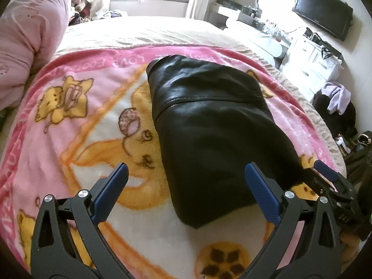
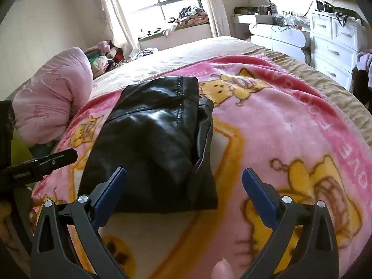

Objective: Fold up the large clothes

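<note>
Left wrist view: the left gripper (image 1: 186,174) hangs with jaws spread over the folded black leather garment (image 1: 209,125) at frame centre, and right wrist view: the right gripper (image 2: 184,179) gapes too, garment (image 2: 155,139) centre-left on the pink blanket (image 2: 290,125), so the fold looks nearly finished, with one last halving or tidy-up likely next.

Bed (image 1: 144,31) — pink blanket (image 1: 69,121) (cartoon print), folded black garment (image 1: 209,125).

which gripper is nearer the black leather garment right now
Neither clearly. The open left gripper frames the near end of the black leather garment; the open right gripper has one of its fingers over that edge, the other over the blanket.
</note>
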`<action>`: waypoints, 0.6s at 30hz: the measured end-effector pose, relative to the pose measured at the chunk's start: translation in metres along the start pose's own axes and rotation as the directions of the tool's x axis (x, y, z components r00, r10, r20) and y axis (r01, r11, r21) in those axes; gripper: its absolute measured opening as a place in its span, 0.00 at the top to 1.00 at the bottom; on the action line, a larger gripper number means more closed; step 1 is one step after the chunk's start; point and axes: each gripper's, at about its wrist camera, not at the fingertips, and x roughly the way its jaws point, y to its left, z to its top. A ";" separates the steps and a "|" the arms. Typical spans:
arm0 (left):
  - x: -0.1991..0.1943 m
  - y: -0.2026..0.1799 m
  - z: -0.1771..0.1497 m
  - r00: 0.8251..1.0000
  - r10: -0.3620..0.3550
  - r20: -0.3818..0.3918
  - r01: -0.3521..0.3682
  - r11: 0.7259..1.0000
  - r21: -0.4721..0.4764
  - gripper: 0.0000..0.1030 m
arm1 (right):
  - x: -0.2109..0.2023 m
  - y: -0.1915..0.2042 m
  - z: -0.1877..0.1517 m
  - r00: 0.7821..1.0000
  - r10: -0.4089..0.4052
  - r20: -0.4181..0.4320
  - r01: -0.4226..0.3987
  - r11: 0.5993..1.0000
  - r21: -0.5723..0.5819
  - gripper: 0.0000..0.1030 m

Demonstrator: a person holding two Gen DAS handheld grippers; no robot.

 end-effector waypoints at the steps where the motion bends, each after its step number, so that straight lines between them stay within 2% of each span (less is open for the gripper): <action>1: -0.004 -0.001 -0.003 1.000 0.004 0.007 -0.004 1.000 0.002 0.09 | -0.004 0.002 -0.002 1.000 0.001 0.010 -0.001 1.000 -0.004 0.04; 7: -0.028 -0.002 -0.026 0.999 0.000 0.041 0.000 1.000 0.012 0.09 | -0.032 0.018 -0.015 0.998 -0.002 0.061 0.004 0.999 -0.043 0.04; 18: -0.057 -0.001 -0.068 0.997 0.000 0.075 -0.001 1.000 0.022 0.09 | -0.069 0.041 -0.049 0.997 -0.032 0.074 0.038 0.996 -0.083 0.04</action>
